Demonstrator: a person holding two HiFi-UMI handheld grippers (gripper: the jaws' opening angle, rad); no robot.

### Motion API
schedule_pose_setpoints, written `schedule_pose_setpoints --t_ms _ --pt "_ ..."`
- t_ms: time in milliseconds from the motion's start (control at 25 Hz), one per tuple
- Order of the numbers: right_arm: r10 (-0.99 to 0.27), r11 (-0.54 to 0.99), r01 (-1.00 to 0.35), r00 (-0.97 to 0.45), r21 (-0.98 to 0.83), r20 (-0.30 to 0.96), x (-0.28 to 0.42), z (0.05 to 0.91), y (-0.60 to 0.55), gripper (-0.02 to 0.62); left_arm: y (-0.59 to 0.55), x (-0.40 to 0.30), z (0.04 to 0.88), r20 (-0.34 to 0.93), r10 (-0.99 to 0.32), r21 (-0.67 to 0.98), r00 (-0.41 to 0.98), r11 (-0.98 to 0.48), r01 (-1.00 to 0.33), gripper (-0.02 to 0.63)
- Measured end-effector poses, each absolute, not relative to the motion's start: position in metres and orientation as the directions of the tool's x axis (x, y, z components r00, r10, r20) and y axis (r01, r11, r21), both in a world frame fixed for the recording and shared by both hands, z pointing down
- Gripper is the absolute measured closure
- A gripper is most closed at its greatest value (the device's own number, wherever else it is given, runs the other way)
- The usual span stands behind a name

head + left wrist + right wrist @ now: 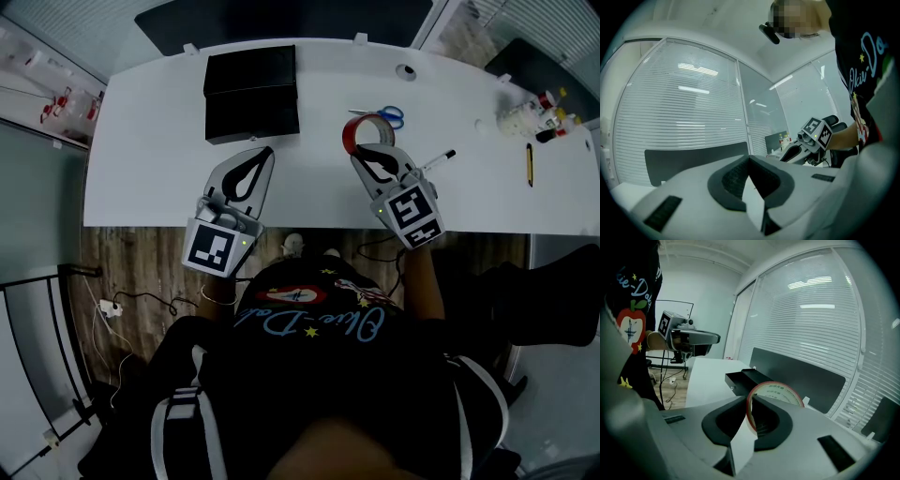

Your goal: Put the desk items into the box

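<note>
Left hand-held gripper [265, 156] level, jaws together; right hand-held gripper [362, 156] tight on tape roll [348, 134].

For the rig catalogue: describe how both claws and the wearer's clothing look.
Left claw and right claw match: pale grey shells, black padded linings, each with a cube of black-and-white square markers and a green light. The person wears a black shirt with pale blue script, stars and an apple print.
</note>
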State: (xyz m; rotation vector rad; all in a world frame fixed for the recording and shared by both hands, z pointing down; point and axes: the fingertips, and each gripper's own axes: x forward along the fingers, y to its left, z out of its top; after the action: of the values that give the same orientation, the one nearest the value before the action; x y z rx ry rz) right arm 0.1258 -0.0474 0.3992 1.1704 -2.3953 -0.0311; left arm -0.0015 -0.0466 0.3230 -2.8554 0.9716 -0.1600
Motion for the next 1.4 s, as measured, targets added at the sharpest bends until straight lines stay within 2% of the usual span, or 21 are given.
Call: schedule_pose_setpoints --t_ms 480,800,1400 --pt "-0.729 0.668 -0.716 -0.576 0.203 0.369 0.133 0.402 -0.032 0.551 -0.026 -0.001 0.334 0.098 -0.673 -0.155 0.733 -0.738 -0.657 0.615" --pt "-0.713 0.692 -0.687 -0.603 0.222 0.358 0.127 0.398 -0.030 0.551 -0.020 -0.006 0.338 0.075 -0.707 -0.140 0.703 -0.705 -0.695 0.615" --pt "-0.721 0.687 -0.682 -0.599 0.250 0.347 0.073 0.381 -0.068 0.551 -0.058 -0.062 0.332 0.049 -0.706 -0.140 0.707 -0.705 -0.695 0.615"
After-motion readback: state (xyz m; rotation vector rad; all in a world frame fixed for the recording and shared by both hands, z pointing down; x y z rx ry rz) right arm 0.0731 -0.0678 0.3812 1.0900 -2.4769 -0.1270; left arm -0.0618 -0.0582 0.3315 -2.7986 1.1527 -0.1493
